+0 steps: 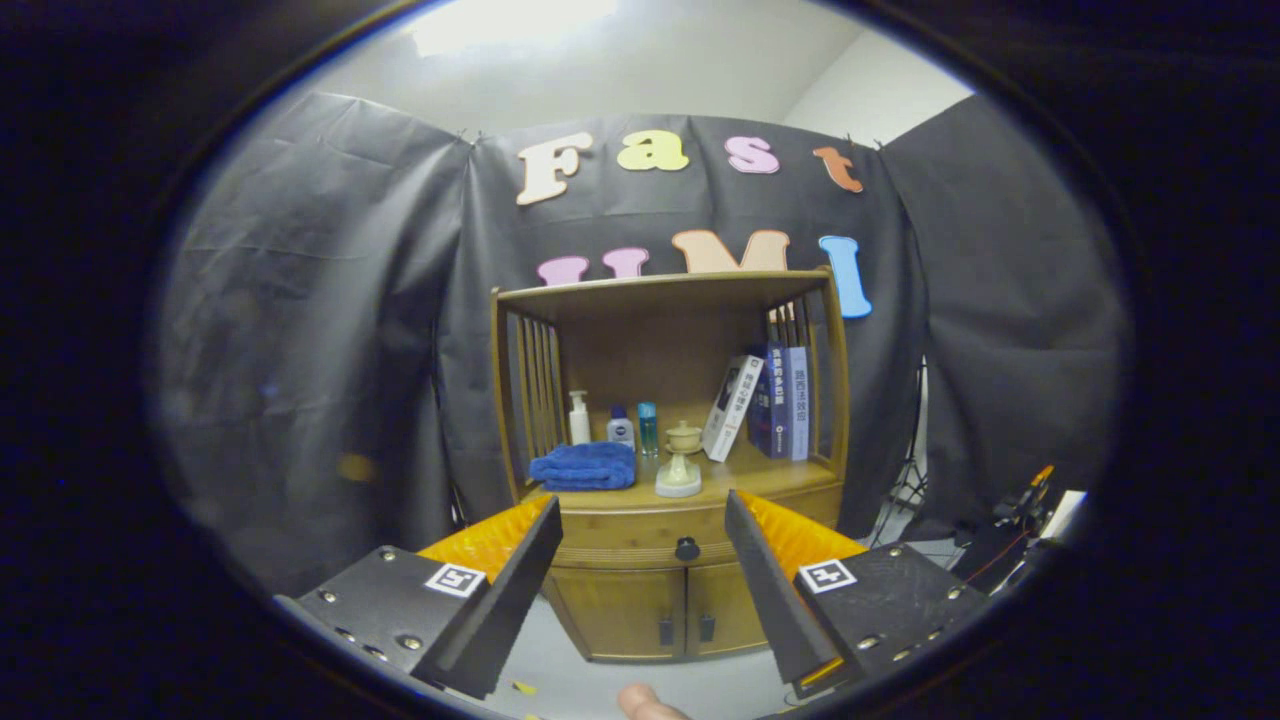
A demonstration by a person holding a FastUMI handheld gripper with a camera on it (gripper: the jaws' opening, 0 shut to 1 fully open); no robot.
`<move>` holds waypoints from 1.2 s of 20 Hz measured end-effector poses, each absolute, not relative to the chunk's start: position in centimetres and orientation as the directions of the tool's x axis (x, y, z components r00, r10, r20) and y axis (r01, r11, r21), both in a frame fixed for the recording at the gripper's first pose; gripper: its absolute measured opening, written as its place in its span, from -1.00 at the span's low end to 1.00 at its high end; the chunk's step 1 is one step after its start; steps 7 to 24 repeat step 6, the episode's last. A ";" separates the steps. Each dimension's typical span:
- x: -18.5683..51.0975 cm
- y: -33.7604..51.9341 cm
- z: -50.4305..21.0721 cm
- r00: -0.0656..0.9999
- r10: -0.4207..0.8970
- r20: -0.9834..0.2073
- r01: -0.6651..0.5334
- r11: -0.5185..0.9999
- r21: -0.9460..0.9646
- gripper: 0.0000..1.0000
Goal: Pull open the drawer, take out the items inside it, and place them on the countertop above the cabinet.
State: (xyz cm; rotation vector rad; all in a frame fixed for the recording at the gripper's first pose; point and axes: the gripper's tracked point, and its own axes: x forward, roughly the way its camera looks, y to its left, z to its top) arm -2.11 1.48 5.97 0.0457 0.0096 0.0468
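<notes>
Wooden cabinet (665, 455) straight ahead of the gripper (640, 545), and its drawer (660, 550) is closed flush, a wide band running side to side under the countertop (770, 478) with a dark knob (687, 548) facing us dead centre, two small doors (655, 610) below it. On the countertop under the top shelf there's a folded blue towel (584, 466) at the cabinet's left side, a pump bottle (579, 418) and two small bottles (634, 428) behind it, a pale ceramic pot on a stand (680, 462) in the middle, and books (770, 400) leaning at the right. Fingers (520, 580) are spread wide apart with nothing between them, short of the cabinet, framing the knob.
</notes>
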 end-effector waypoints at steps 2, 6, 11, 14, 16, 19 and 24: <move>-2.0 1.1 5.9 0.999 0.038 -0.006 -0.038 0.998 0.051 0.96; -1.8 0.7 5.5 0.999 0.030 -0.009 -0.030 0.998 0.055 0.96; -1.8 0.7 5.5 0.999 0.030 -0.009 -0.030 0.998 0.055 0.96; -1.8 0.7 5.5 0.999 0.030 -0.009 -0.030 0.998 0.055 0.96; -1.8 0.7 5.5 0.999 0.030 -0.009 -0.030 0.998 0.055 0.96; -1.8 0.7 5.5 0.999 0.030 -0.009 -0.030 0.998 0.055 0.96; -1.8 0.7 5.5 0.999 0.030 -0.009 -0.030 0.998 0.055 0.96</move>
